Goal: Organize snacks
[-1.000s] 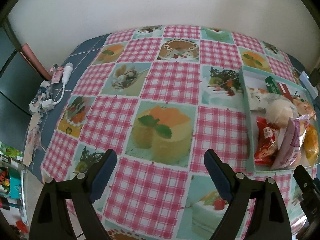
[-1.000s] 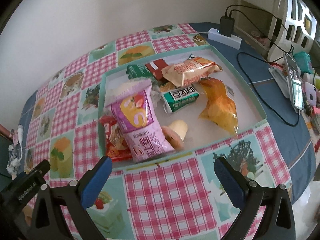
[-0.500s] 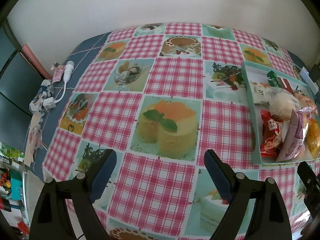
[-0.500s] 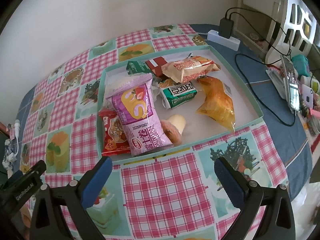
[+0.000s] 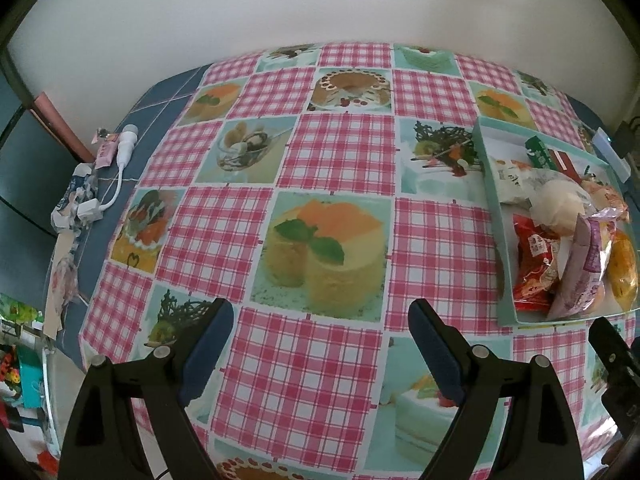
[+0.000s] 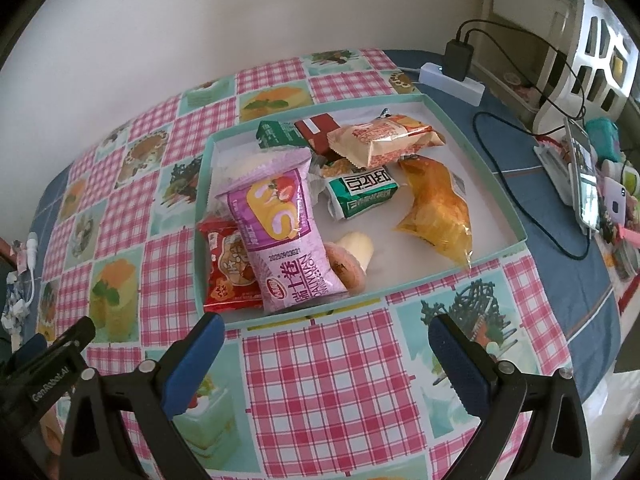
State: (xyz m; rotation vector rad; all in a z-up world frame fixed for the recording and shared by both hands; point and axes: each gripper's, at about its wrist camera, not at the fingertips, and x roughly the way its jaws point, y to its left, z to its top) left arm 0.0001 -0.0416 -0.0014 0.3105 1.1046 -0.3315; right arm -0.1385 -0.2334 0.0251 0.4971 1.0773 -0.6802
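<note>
A shallow teal-rimmed box (image 6: 496, 184) sits on the checked tablecloth and holds several snack packets. A purple packet (image 6: 280, 236) leans over a red one (image 6: 228, 276); a green packet (image 6: 362, 192), an orange packet (image 6: 434, 208) and a tan packet (image 6: 384, 140) lie behind. My right gripper (image 6: 326, 354) hovers open just in front of the box's near wall, nothing between its fingers. My left gripper (image 5: 320, 344) stands open over bare tablecloth, left of the box (image 5: 490, 184), also with nothing in it.
A power strip (image 6: 452, 78) with a plugged charger and trailing cables lies behind the box on the right. A phone on a stand (image 6: 584, 176) and small clutter fill the right edge. A white cable and wrappers (image 5: 100, 184) lie at the table's left edge. A wall runs behind.
Both views shift only slightly; the box appears a little lower and nearer to the right gripper. Both grippers stay open with nothing picked up.
</note>
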